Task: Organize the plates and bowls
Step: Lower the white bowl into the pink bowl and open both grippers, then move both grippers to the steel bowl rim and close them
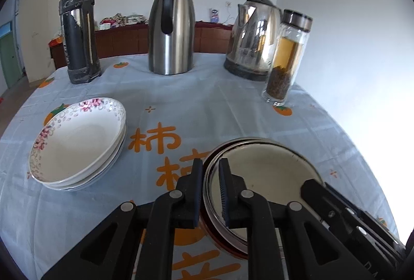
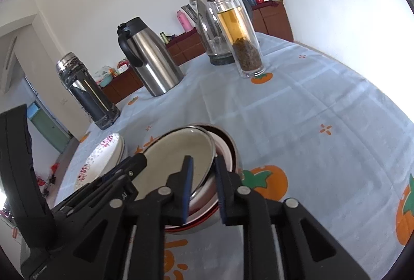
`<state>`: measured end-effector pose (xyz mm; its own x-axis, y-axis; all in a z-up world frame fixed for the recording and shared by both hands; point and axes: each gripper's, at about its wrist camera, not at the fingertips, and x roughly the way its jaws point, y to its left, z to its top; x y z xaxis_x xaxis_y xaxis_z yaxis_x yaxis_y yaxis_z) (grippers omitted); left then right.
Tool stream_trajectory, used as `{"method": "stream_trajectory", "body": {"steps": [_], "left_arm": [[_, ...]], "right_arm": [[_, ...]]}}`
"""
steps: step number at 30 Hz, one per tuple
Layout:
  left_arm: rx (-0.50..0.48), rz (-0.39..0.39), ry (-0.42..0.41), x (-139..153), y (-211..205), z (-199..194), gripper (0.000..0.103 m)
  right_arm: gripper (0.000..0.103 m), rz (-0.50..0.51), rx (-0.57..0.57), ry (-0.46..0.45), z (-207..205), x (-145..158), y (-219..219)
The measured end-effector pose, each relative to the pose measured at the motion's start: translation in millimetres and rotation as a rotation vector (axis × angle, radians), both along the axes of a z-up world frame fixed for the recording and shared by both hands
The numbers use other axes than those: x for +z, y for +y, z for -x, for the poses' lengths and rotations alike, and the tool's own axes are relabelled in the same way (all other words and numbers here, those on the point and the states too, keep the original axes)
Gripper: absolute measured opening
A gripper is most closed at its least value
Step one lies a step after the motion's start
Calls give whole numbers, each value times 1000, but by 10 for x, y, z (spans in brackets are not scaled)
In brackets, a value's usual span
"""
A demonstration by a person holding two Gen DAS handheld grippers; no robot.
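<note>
A steel bowl (image 1: 261, 171) sits nested in a second bowl with a red lining (image 2: 227, 148), low over the tablecloth in front of me. My left gripper (image 1: 210, 163) is shut on the steel bowl's left rim, one finger outside and one inside. My right gripper (image 2: 204, 160) straddles the opposite rim; its pads stand a little apart from the metal, so it is open. The right gripper's finger (image 1: 310, 188) shows at the bowl's far side in the left wrist view. A stack of white floral plates (image 1: 77, 148) lies on the left (image 2: 103, 158).
Along the back of the table stand a dark thermos (image 1: 77, 31), a steel carafe (image 1: 170, 29), an electric kettle (image 1: 253, 39) and a glass tea bottle (image 1: 287, 55). The light blue tablecloth (image 1: 207, 99) carries orange prints. Its left edge drops to the floor.
</note>
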<state>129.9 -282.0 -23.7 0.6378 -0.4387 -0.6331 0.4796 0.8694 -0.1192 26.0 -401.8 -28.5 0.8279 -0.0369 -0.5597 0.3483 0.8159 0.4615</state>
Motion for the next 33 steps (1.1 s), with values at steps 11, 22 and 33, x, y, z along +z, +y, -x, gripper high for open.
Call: {"method": "stream_trajectory", "body": {"steps": [11, 22, 33], "left_arm": [[90, 23, -182, 340, 281, 242, 60], [138, -54, -310, 212, 408, 671, 67], [146, -66, -288, 50, 491, 714, 67]], "right_arm": [[85, 47, -241, -227, 535, 286, -263], [85, 182, -231, -161, 397, 101, -109], [98, 353, -311, -196, 673, 100, 71]]}}
